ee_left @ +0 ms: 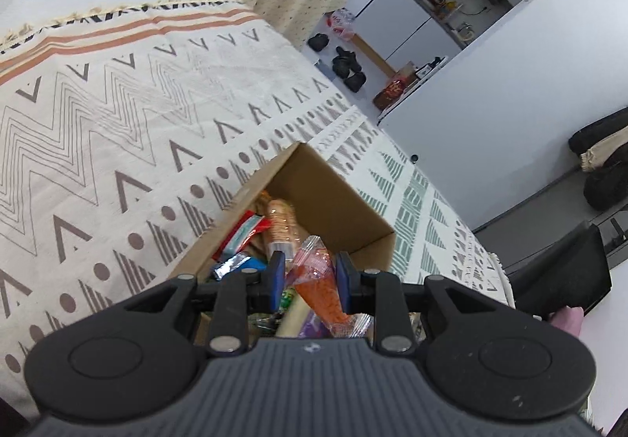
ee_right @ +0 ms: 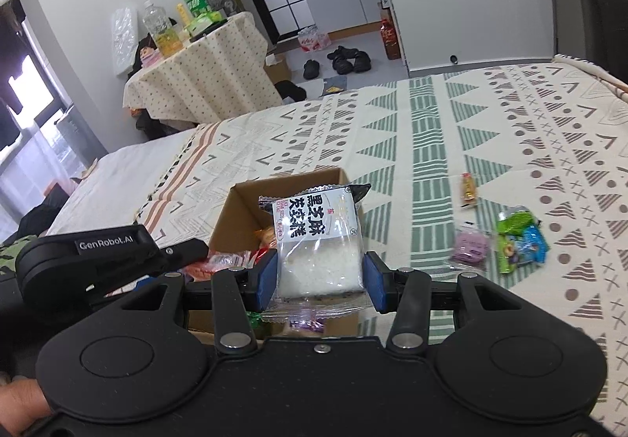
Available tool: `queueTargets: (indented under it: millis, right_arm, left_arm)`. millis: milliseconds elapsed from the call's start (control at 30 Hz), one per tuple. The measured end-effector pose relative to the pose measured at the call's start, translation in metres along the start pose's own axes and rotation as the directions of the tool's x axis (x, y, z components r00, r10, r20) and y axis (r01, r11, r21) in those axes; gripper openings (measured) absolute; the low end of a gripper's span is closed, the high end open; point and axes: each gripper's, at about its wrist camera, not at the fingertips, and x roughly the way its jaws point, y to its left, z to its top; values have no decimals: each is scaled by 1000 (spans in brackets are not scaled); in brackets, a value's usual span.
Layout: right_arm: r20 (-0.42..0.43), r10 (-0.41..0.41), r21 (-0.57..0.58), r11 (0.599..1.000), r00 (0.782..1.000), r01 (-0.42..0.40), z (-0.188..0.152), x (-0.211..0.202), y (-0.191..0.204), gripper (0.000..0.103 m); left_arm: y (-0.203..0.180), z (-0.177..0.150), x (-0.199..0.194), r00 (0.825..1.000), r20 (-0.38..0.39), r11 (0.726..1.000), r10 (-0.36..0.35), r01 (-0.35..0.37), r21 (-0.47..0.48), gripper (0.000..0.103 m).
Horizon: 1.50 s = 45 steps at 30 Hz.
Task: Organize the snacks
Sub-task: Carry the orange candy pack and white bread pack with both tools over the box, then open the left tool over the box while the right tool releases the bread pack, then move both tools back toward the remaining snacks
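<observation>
Snacks are going into the brown cardboard box [ee_right: 243, 217] on the patterned bed cover [ee_right: 490, 130], so you hold both tools above it. Your right tool [ee_right: 320, 280] squeezes a clear packet with a white rice cake and black writing [ee_right: 320, 240], right over the open box, ready to drop in. Your left tool [ee_left: 310, 280] pinches a clear packet of orange bits [ee_left: 320, 280] above the pile inside. A purple packet [ee_right: 471, 246], a green and blue packet [ee_right: 520, 242] and a small yellow one [ee_right: 468, 190] lie on the bed, not yet packed.
</observation>
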Motion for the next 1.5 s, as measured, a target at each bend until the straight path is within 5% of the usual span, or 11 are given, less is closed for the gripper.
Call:
queueTargets:
  millis: [133,600,867,1500]
  right_arm:
    - [-22,11,-2,1000,1000,-11,0,14,7,46]
    - [-77,64,6,998,995,-64,1,50,29,47]
    - [-82,61,10,998,995,-61,1,46,24,64]
    - [2,-78,29,997,997,78,-3,-21,-34,92]
  left_arm:
    - [6,0,10,999,-36,1000,25,-26,-10,27]
    - [15,5,10,993,0,992,116,-116,-48,59]
    - [5,0,6,987,27,987,161,-160,-13,82]
    - [-49,-41,-12,987,56,968,151,-159,192,103]
